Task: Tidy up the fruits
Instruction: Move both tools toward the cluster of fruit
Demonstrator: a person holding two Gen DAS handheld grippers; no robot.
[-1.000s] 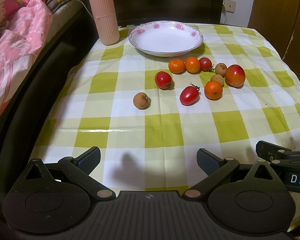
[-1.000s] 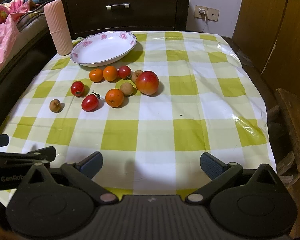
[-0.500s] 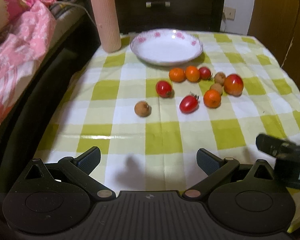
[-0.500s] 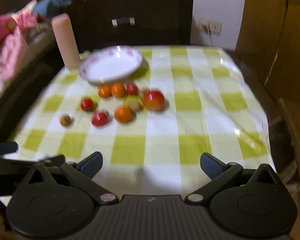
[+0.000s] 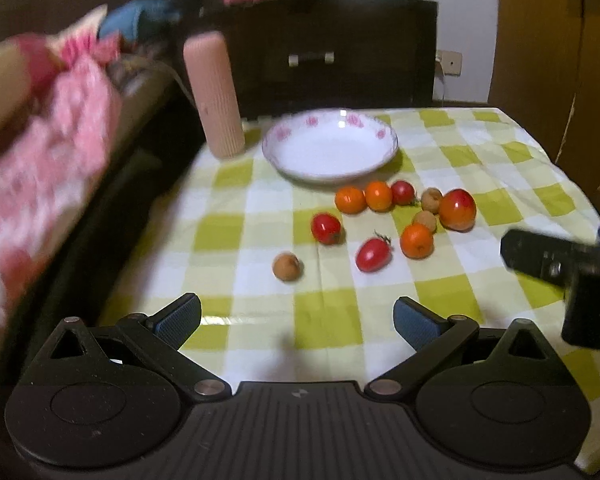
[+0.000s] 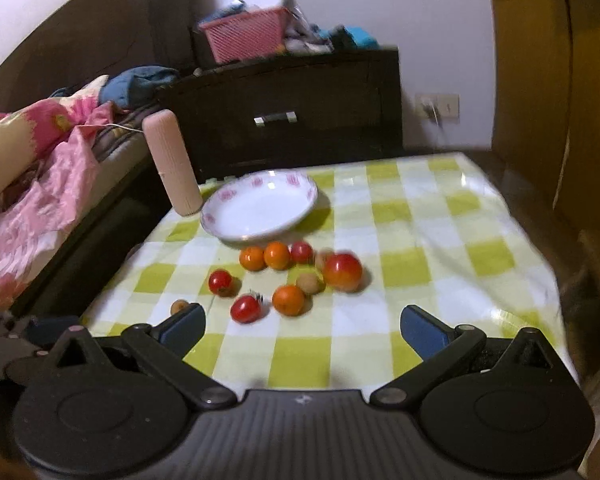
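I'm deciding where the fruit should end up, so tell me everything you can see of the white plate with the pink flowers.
The plate is a shallow, round white dish, glossy like glazed ceramic, with pink flower motifs spaced around its rim. It sits upright and holds nothing, at the far side of the green-and-white checked tablecloth. A tall pink ribbed cylinder stands just to its left, and whether they touch is unclear. The nearest fruits, two small oranges, lie just in front of it. Neither gripper is near it.
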